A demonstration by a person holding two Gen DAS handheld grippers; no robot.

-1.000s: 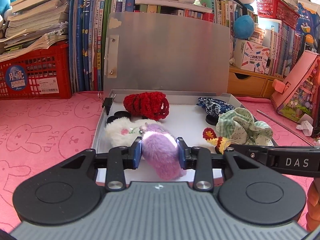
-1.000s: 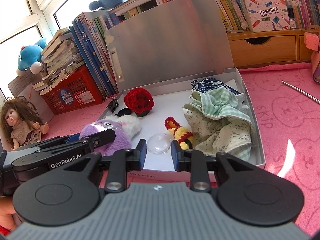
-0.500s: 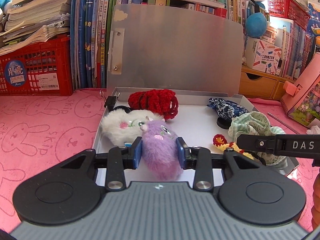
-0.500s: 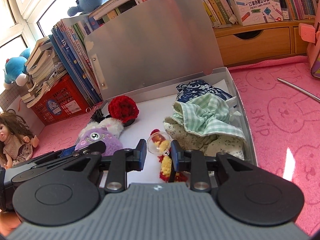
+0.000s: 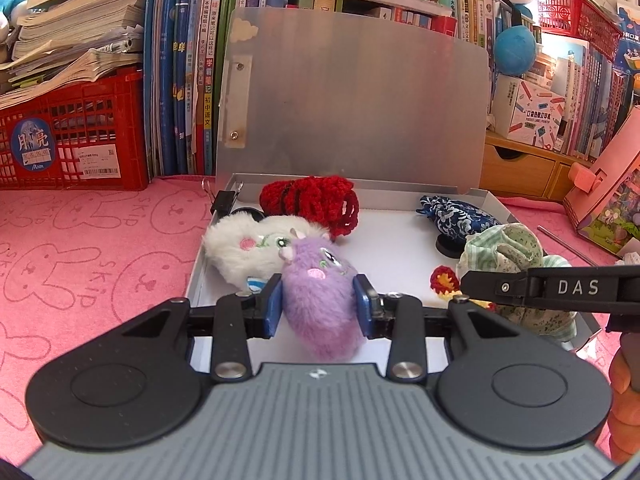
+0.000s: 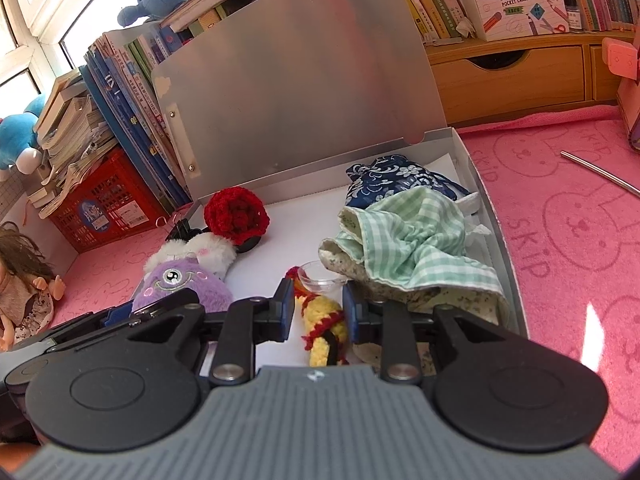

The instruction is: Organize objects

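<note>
Left tongs [image 5: 318,305]: clamped on the purple plush [image 5: 320,300], blue pads pressed into its fur on both sides.
Purple plush: between the left pads, head pointing away from them, over the box's near left part.
Right tongs [image 6: 314,309]: narrow, closed on a clear dome [image 6: 320,277] at the pad tips; the yellow-red knit toy [image 6: 322,330] lay under and between the fingers.
Box [image 5: 502,210]: flat, grey, lid [image 5: 356,108] standing up beyond both tongs.
In the box: white plush [image 5: 240,250] just left of the purple one, touching it; red crochet piece [image 5: 312,202] beyond; blue patterned pouch [image 6: 394,180] and green checked cloth [image 6: 412,248] right of the right tongs.
</note>
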